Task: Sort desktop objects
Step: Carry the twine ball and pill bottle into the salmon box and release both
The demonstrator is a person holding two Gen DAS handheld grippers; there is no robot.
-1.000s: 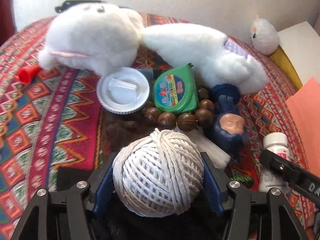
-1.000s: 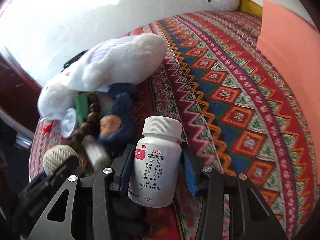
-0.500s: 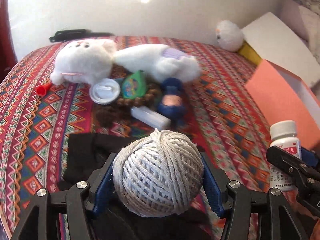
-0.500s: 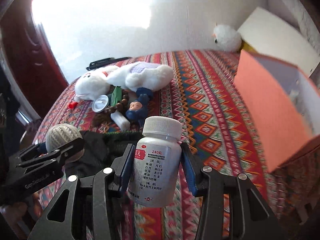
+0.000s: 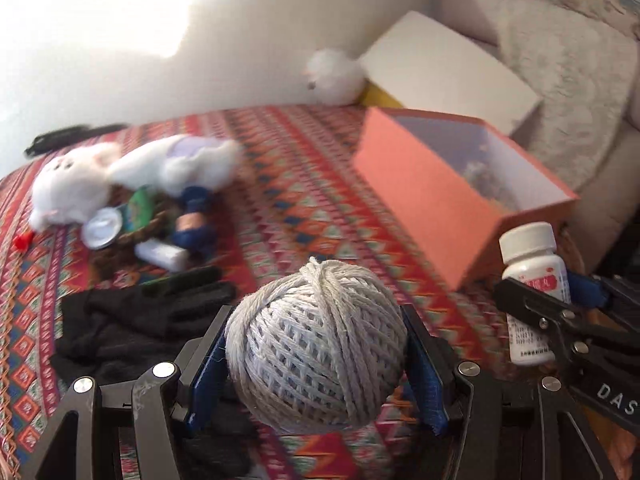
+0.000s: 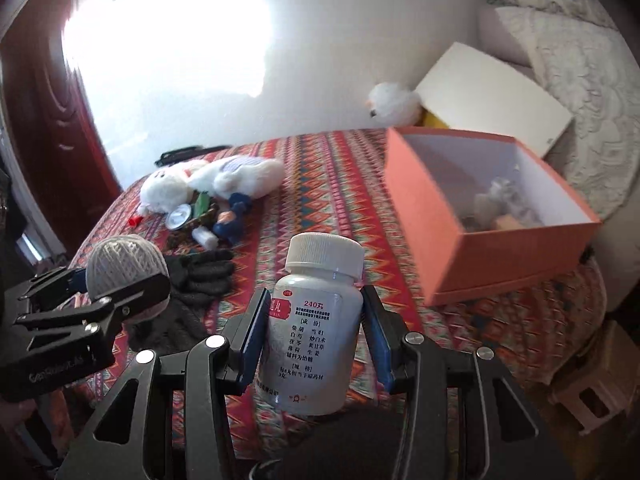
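My left gripper (image 5: 316, 344) is shut on a ball of white string (image 5: 316, 344), held in the air above the patterned cloth. My right gripper (image 6: 314, 328) is shut on a white pill bottle (image 6: 316, 332) with a ribbed cap; the bottle (image 5: 534, 284) also shows at the right of the left wrist view. The string ball (image 6: 126, 268) appears at the left of the right wrist view. An open orange box (image 6: 480, 216) with small items inside sits at the right, its near wall (image 5: 424, 196) ahead of both grippers.
A pile lies at the far left: a white plush toy (image 5: 132, 176), a green tape measure (image 5: 138, 210), a white lid (image 5: 102, 232), wooden beads, a blue doll (image 5: 194, 220). Black gloves (image 5: 140, 320) lie near me. A white box lid (image 5: 448, 68) and a small white plush (image 5: 334, 76) stand at the back.
Both grippers rose and pulled back from the pile, swinging right with the string ball and bottle still held. The orange box has come into fuller view.
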